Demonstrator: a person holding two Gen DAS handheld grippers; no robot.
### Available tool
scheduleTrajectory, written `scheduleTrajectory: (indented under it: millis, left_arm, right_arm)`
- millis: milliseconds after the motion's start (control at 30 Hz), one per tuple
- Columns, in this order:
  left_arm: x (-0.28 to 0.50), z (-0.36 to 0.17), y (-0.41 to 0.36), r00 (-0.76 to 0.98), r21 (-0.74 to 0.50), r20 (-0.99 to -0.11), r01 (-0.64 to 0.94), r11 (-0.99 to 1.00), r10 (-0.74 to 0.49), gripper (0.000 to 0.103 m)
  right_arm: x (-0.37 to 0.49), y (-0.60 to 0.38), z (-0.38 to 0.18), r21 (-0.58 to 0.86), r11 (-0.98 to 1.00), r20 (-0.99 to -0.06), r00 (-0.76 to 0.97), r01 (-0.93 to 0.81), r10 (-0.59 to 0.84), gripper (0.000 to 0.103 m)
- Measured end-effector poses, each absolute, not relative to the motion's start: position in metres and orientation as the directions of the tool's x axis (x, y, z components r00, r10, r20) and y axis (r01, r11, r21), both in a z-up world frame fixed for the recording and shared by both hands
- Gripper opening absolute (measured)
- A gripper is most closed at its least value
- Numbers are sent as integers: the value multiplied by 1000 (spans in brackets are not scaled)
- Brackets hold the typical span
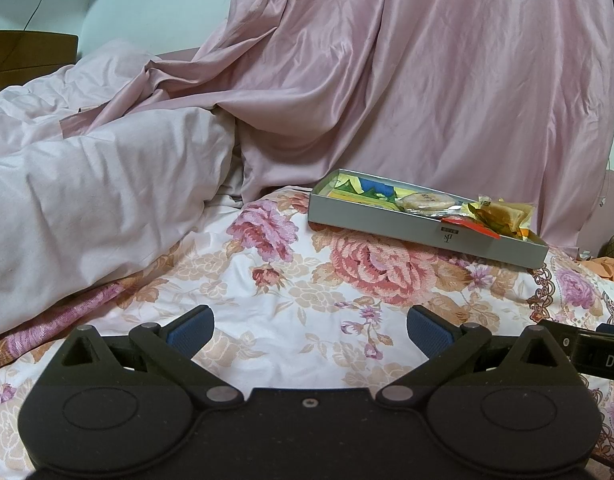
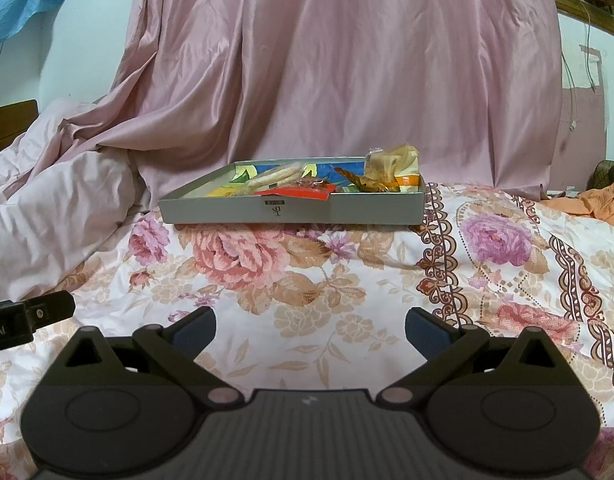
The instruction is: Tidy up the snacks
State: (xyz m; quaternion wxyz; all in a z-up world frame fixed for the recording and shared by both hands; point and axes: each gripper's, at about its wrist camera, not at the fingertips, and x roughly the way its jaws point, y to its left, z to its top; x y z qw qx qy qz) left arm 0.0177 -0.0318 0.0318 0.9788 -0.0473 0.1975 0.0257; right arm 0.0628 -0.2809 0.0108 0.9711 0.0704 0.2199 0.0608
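A shallow grey box [image 2: 227,210] lies on the floral bedspread, ahead of both grippers; in the left wrist view the box [image 1: 387,226] sits to the right. Inside it are a pale round cracker pack [image 2: 273,176], a red packet [image 2: 293,191] and a clear brown-wrapped snack [image 2: 391,164]. The same cracker pack [image 1: 425,201], red packet [image 1: 473,226] and wrapped snack [image 1: 503,214] show from the left. My left gripper [image 1: 310,330] is open and empty above the bedspread. My right gripper [image 2: 310,330] is open and empty, well short of the box.
A crumpled pale pink duvet [image 1: 87,184] is heaped at the left. A pink satin sheet [image 2: 327,72] hangs behind the box. Orange cloth [image 2: 591,202] lies at the far right. The floral bedspread [image 2: 307,280] stretches between grippers and box.
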Motion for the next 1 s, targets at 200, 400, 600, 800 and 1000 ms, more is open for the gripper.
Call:
scheduleTrajectory:
  millis: [200, 400, 600, 800, 1000]
  left_arm:
    - [17, 32, -32, 921, -82, -389, -69, 994, 32, 102]
    - [18, 31, -32, 921, -82, -389, -70, 994, 33, 102]
    - [18, 31, -32, 921, -82, -389, -69, 994, 32, 102]
    - [18, 32, -33, 921, -82, -389, -69, 994, 32, 102]
    - [17, 31, -32, 920, -89, -392, -59, 994, 20, 102]
  right_arm:
    - [63, -281, 11, 164, 983, -419, 895, -87, 149, 103]
    - [62, -281, 10, 164, 983, -419, 896, -87, 149, 103]
    - [62, -280, 11, 165, 983, -420, 895, -86, 149, 103]
    - [62, -281, 8, 171, 982, -425, 893, -83, 150, 103]
    - [61, -280, 6, 176, 981, -429, 891, -79, 149, 103]
